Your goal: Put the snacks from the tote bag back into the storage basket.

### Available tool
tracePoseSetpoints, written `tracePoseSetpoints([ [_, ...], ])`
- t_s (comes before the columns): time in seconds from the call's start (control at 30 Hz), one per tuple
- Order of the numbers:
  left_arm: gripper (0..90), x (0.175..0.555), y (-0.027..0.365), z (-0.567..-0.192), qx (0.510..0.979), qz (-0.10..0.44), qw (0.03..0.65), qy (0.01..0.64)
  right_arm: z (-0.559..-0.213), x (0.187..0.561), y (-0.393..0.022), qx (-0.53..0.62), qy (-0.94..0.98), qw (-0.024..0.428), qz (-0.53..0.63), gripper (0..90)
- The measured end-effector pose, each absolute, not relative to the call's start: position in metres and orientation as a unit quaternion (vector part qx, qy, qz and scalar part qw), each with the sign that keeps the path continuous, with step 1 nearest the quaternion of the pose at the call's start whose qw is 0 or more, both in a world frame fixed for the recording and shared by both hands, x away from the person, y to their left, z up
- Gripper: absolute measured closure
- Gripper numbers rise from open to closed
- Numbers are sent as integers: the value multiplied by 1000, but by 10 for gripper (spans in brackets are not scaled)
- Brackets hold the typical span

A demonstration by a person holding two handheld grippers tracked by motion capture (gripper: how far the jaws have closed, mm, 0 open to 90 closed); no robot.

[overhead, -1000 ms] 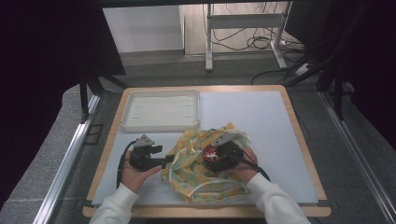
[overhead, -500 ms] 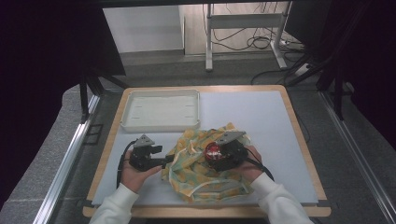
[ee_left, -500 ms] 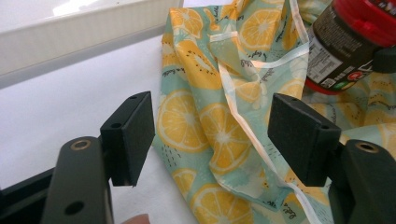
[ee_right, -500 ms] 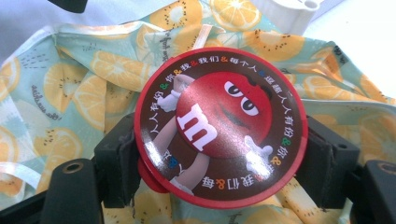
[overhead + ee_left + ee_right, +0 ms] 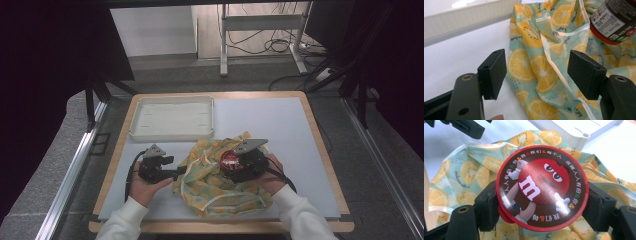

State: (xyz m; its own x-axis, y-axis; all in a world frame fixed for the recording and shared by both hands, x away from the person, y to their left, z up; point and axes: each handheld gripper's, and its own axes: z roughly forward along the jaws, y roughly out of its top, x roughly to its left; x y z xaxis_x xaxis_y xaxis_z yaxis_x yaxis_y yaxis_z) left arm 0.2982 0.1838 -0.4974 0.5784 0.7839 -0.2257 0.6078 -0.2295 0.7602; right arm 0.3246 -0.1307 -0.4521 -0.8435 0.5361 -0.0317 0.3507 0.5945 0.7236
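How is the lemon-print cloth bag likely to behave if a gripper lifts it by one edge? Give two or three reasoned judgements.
The lemon-print cloth bag lies in creases and folds, so it would probably droop rather than hold its shape. Its thin fabric suggests little weight. Its white drawstring lies loose and may trail or snag on the left gripper, whose jaws stand open around the bag's edge.

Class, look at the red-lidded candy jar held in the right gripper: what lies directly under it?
Under the candy jar lies the lemon-print cloth bag, crumpled on the white table. The jar and right gripper cover the cloth directly beneath, so anything there is hidden.
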Motion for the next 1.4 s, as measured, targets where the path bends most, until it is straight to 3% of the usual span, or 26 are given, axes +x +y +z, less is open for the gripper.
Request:
tracePoseSetpoints([
  [1.4, 309, 298, 181, -496, 779, 101, 432, 443, -424, 330, -134, 246, 868, 122, 413, 256],
])
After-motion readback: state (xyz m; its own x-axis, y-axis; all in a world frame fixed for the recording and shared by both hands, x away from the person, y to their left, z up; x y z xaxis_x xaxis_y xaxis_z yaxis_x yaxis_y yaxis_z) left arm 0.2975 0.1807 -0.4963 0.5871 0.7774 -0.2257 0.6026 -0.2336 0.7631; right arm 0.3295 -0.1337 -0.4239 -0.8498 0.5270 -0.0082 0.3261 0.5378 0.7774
